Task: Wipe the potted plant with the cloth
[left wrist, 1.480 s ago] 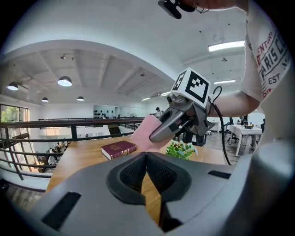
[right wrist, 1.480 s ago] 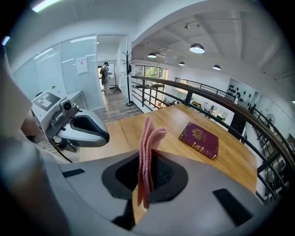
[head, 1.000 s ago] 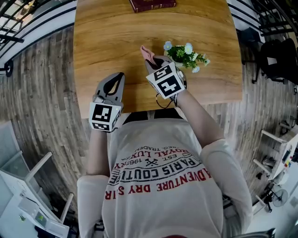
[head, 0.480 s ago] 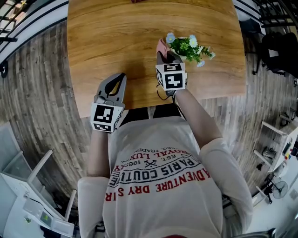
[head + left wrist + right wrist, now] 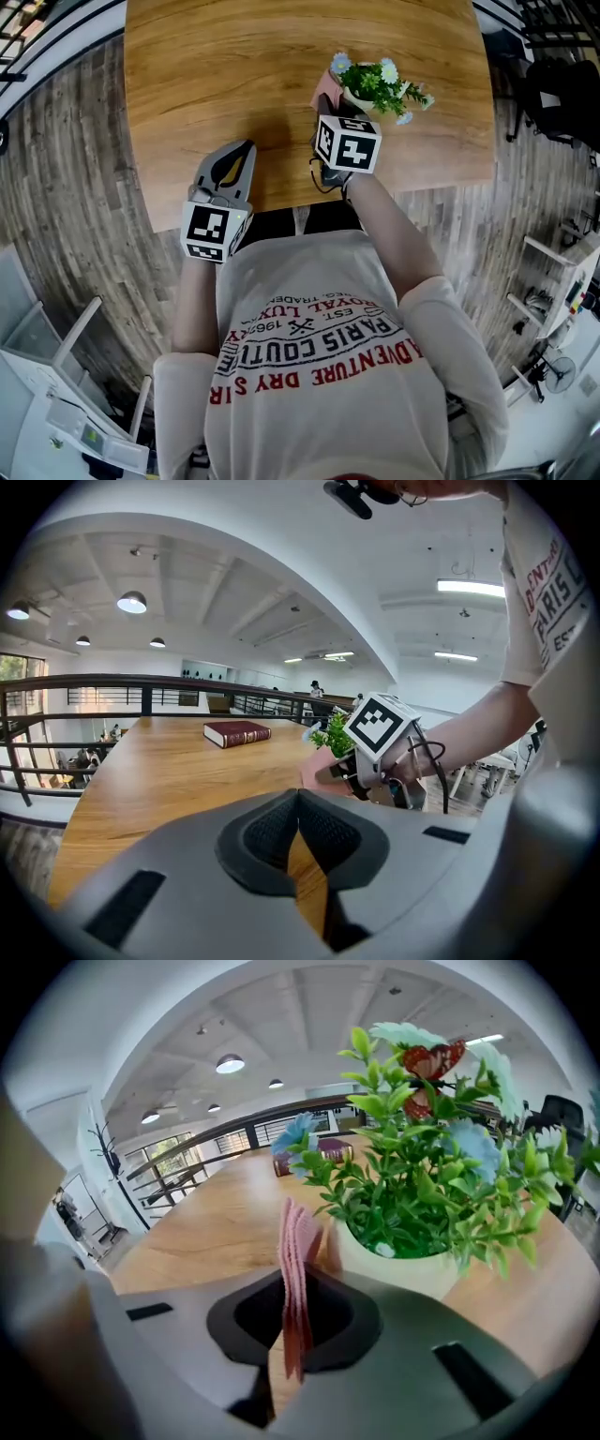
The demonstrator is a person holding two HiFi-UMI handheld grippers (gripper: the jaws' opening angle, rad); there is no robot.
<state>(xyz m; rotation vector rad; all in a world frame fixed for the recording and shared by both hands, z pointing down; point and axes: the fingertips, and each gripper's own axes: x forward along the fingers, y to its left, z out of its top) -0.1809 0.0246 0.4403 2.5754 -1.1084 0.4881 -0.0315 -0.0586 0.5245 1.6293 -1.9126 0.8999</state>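
Note:
A small potted plant (image 5: 377, 84) with green leaves and pale blue flowers stands in a cream pot (image 5: 398, 1267) on the wooden table (image 5: 206, 66). My right gripper (image 5: 328, 111) is shut on a folded pink cloth (image 5: 296, 1260). The cloth (image 5: 326, 90) stands upright right beside the pot's left side; I cannot tell whether it touches. A red butterfly ornament (image 5: 431, 1061) sits among the leaves (image 5: 422, 1180). My left gripper (image 5: 236, 155) rests low over the table's near edge, to the left, shut and empty, as its own view shows (image 5: 298, 806).
A dark red book (image 5: 236, 733) lies at the table's far end. The table's front edge (image 5: 281, 202) runs just below both grippers. Black railings (image 5: 37, 37) and a plank floor surround the table. A dark chair (image 5: 562, 103) stands to the right.
The right gripper carried the cloth to the right and rolled, bringing it from the plant's left up against the pot's side. The left gripper sank a little.

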